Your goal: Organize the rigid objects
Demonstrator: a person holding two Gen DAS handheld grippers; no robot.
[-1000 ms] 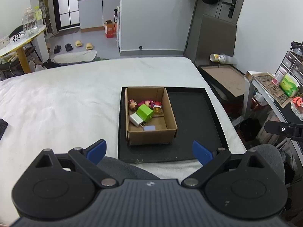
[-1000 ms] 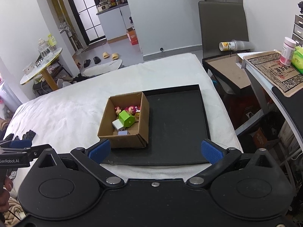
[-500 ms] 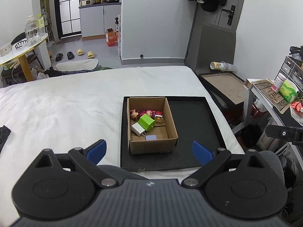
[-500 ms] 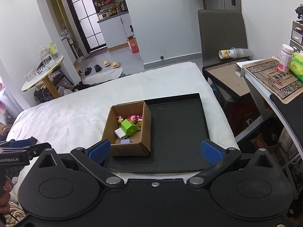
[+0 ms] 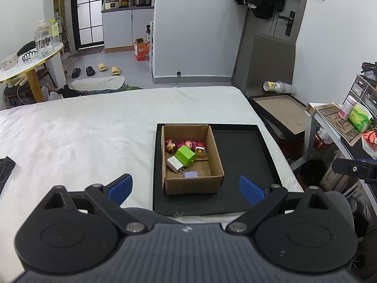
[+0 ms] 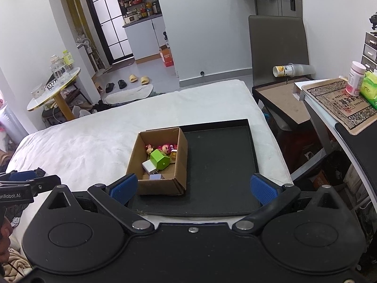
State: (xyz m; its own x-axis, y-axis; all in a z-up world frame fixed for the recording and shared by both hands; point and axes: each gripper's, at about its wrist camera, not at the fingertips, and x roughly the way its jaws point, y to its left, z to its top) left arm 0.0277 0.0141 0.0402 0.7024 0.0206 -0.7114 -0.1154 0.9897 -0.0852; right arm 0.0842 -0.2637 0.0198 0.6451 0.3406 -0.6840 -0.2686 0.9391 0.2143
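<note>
A brown cardboard box point(image 5: 215, 155) point(image 6: 181, 160) stands on the left part of a black tray point(image 5: 245, 160) point(image 6: 223, 162) on a white bed. In the box lie a green charger point(image 5: 186, 156) point(image 6: 160, 159), a white charger point(image 5: 174, 164) point(image 6: 148, 166), a small lilac block point(image 5: 190, 174) point(image 6: 156, 177), small dolls point(image 5: 186, 144) point(image 6: 165, 147) and a small jar point(image 5: 200, 151). My left gripper point(image 5: 186, 189) is open and empty, held back from the tray's near edge. My right gripper point(image 6: 193, 187) is open and empty, also short of the tray.
The white bed point(image 5: 82, 136) spreads to the left. A side table point(image 6: 285, 101) with a tipped cup point(image 6: 282, 70) and a desk point(image 6: 339, 103) with a bottle stand to the right. A dark item point(image 5: 6, 169) lies at the bed's left edge.
Both grippers have pulled back and tilted up a little, so the box and tray sit lower in both views. Nothing in the box has moved.
</note>
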